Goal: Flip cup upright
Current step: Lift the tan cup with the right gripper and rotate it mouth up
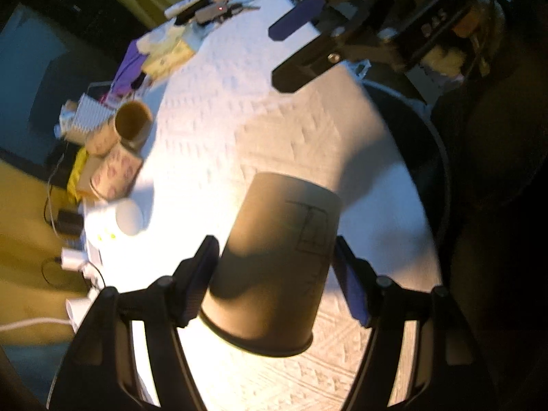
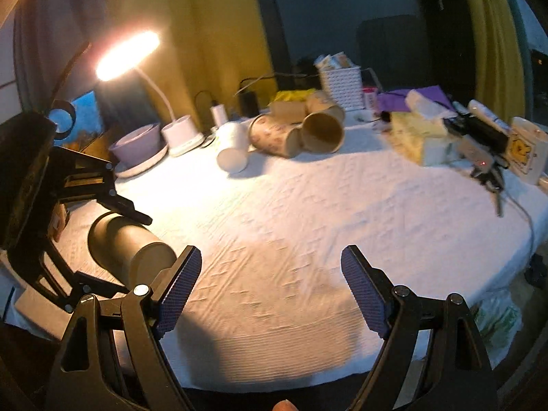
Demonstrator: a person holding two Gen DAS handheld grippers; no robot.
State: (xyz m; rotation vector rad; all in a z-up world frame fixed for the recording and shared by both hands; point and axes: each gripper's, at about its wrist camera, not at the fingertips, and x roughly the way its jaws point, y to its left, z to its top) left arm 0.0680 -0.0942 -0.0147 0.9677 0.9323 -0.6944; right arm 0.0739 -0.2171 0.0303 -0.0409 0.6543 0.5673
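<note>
Cup (image 1: 274, 260): brown paper cup, held between the fingers of the left hand-held gripper (image 1: 274, 274). Its rim faces the camera and its closed base points away; the right wrist view shows it lying roughly level, above the cloth near the bench's edge. Both pads sit at the cup's sides, the left one pressed to the wall; contact on the other side is probable but blurred. Judged to be mid-turn, gripped across the body so that a roll of the wrist brings the mouth upward.

Left hand-held gripper: clamped on the cup, fingers set only as wide as the cup's body.

Right hand-held gripper (image 2: 270, 284): fingers spread wide, nothing between them, held over the bare cloth just beside the cup's base. Likely standing clear so as not to hinder the turn.

Bench (image 2: 308, 212): covered with a white textured cloth, its middle left free as working room.

Far edge items: white cup (image 2: 233, 150), mouth down; two patterned paper cups (image 2: 294, 133) lying on their sides; lit desk lamp (image 2: 128, 54); white basket (image 2: 340, 85); tissue box (image 2: 414, 133); mug (image 2: 525, 150).
</note>
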